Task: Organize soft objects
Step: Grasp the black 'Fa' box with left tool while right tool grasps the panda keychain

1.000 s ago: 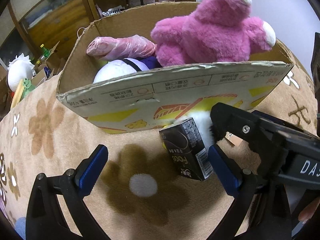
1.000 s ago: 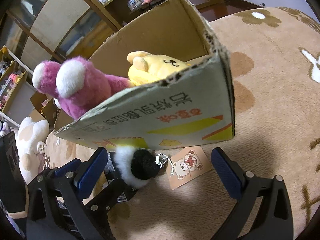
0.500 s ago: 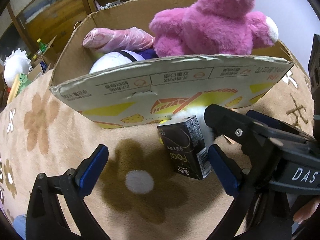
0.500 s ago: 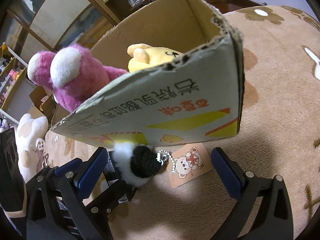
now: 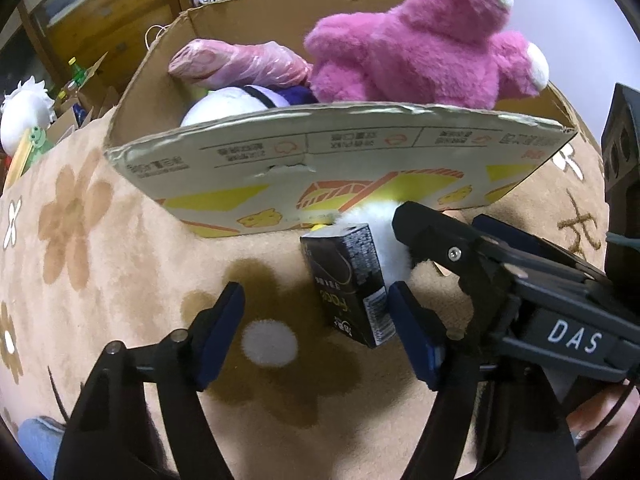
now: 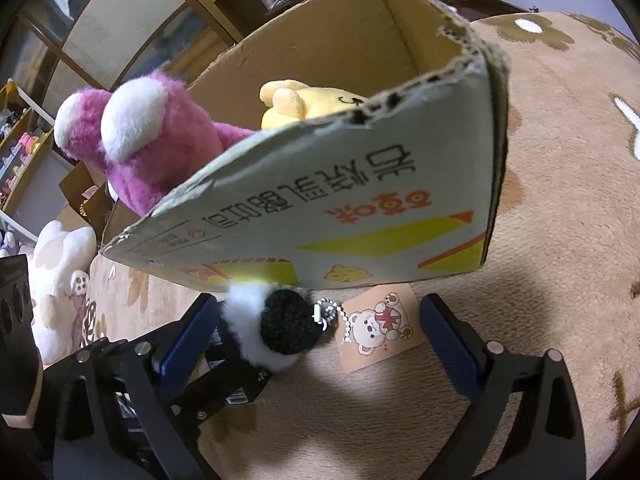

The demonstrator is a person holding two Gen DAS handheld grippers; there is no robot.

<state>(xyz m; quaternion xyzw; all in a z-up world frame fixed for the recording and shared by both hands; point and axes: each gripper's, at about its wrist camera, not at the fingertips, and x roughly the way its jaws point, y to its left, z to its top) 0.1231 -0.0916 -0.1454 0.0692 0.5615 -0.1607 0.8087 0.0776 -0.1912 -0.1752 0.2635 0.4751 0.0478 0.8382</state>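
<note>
A cardboard box (image 5: 328,160) stands on the rug and holds a pink plush bear (image 5: 424,40), a plastic-wrapped pink toy (image 5: 240,64) and a white and purple toy (image 5: 236,104). The right wrist view shows the box (image 6: 360,216), the bear (image 6: 152,144) and a yellow plush (image 6: 312,100). A small black-and-white fluffy keychain toy (image 6: 272,324) with a bear card tag (image 6: 380,326) lies at the box's foot. A black carton (image 5: 348,280) stands beside it. My left gripper (image 5: 316,332) is open around the carton. My right gripper (image 6: 316,340) is open around the fluffy toy.
The floor is a tan rug with brown flower prints (image 5: 268,340). A white plush (image 6: 60,280) lies at the left in the right wrist view. Cardboard and clutter (image 5: 60,108) sit at the far left. Wooden cabinets (image 6: 120,40) stand behind the box.
Both grippers have moved forward toward the box's foot. The left gripper's fingers now flank the black carton, and the fluffy toy sits deeper between the right gripper's fingers.
</note>
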